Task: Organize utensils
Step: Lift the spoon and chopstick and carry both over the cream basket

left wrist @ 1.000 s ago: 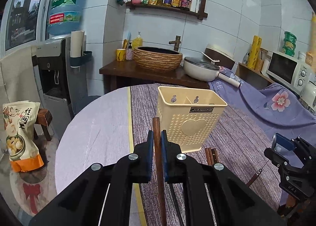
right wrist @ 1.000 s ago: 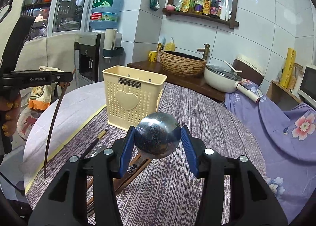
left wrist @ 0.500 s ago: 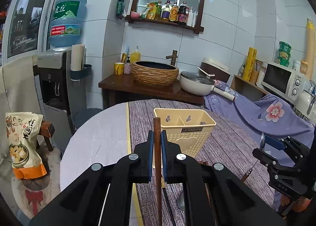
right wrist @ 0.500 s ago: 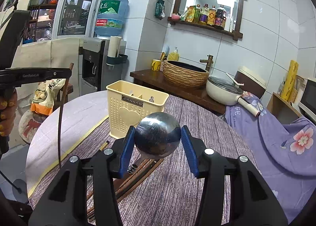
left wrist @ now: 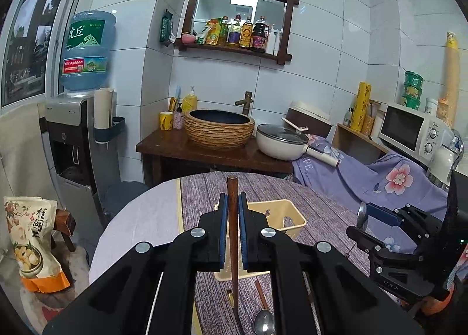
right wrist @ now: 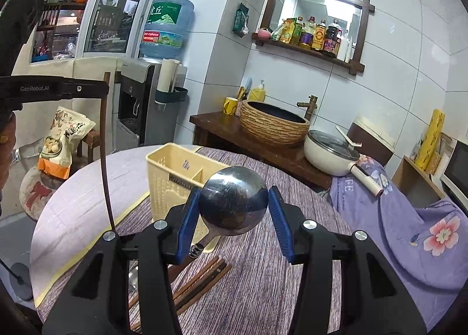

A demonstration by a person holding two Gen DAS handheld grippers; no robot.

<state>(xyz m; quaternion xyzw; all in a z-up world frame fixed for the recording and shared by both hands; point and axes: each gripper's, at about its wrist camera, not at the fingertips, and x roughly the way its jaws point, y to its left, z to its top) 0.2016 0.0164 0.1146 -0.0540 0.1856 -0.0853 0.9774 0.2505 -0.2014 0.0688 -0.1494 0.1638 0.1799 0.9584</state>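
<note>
White-tiled kitchen walls back the striped-cloth counter (right wrist: 263, 291), where the right gripper (right wrist: 234, 218) clamps a slippery, rigid steel spoon (right wrist: 234, 200) by its bowl, best held at the handle, while the left gripper (left wrist: 233, 229) pinches a light, stiff dark wooden chopstick (left wrist: 233, 218) upright, the cream plastic utensil basket (left wrist: 288, 215) lying at one o'clock just beyond its fingers.

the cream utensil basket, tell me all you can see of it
The cream utensil basket is a rectangular plastic holder with perforated walls, a dark label strip below its rim and an inner divider that splits it into compartments. It stands upright on the striped purple mat, near the mat's yellow-edged border. What shows of its compartments looks empty. Neither gripper touches it; loose chopsticks lie in front.
</note>
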